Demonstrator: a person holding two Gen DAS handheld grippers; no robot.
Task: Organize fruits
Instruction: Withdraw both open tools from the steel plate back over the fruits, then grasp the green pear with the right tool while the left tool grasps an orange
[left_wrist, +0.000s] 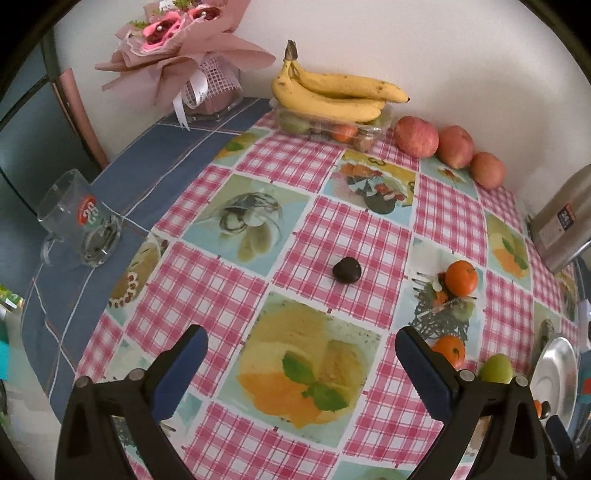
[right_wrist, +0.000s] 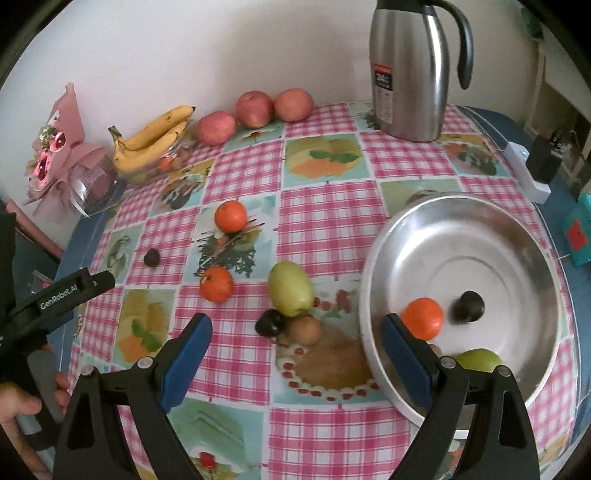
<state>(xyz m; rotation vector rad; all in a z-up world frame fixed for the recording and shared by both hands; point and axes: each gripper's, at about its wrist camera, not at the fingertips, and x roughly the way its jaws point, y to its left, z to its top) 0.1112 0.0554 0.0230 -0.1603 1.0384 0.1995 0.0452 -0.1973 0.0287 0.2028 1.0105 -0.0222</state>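
Reaching with your right gripper (right_wrist: 295, 347), jaws spread and empty like the left gripper's (left_wrist: 301, 354), risks nudging the green fruit (right_wrist: 290, 294) leaning on the dark plum (right_wrist: 269, 323), rolling both off the desk (right_wrist: 332, 424).

Both cams sit just behind their own fingers, looking down and forward over the checkered tablecloth (left_wrist: 354, 229) toward the white wall. The left wrist view sits further left, with the bananas (left_wrist: 332, 96) straight ahead at the back and the metal bowl (left_wrist: 557, 373) barely peeking in at the right edge. The right wrist view is close over that bowl (right_wrist: 461, 221), facing the kettle (right_wrist: 406, 74). Shared stuff: bananas (right_wrist: 151, 140), the three apples (left_wrist: 447, 147), and the lone dark plum (left_wrist: 346, 269) mid-table.
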